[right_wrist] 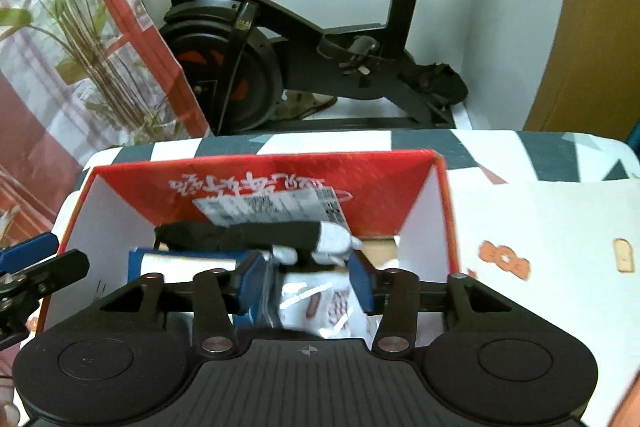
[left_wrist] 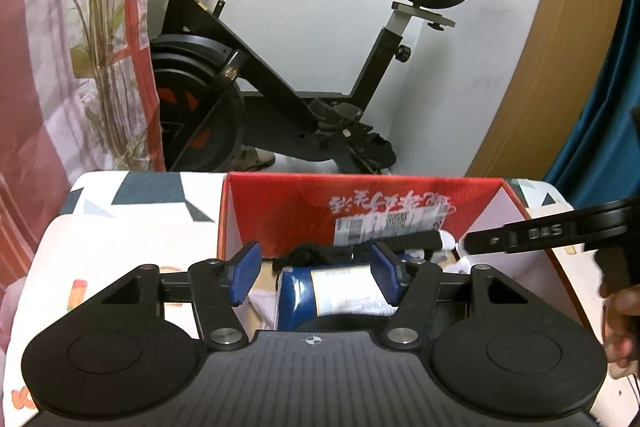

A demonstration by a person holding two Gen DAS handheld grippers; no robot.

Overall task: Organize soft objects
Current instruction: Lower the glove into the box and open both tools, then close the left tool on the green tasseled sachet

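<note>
A red cardboard box [left_wrist: 280,211] with white inner walls stands on a patterned bed sheet [right_wrist: 540,227]. Inside lie a blue packet with a white label [left_wrist: 320,295], a black garment [right_wrist: 240,235], a white sock [right_wrist: 332,239] and a white printed plastic packet [right_wrist: 320,303]. My left gripper [left_wrist: 315,273] hangs over the blue packet. It is open, with a gap at its left blue pad [left_wrist: 244,273]. My right gripper [right_wrist: 307,281] is over the white packet and also open. The packet lies low between its fingers.
A black exercise bike [left_wrist: 280,75] stands behind the bed against a white wall. A plant-print curtain [left_wrist: 60,47] hangs at the left, and a wooden door [left_wrist: 560,47] and teal cloth [left_wrist: 600,107] at the right. A hand [left_wrist: 624,307] holds the right gripper's handle.
</note>
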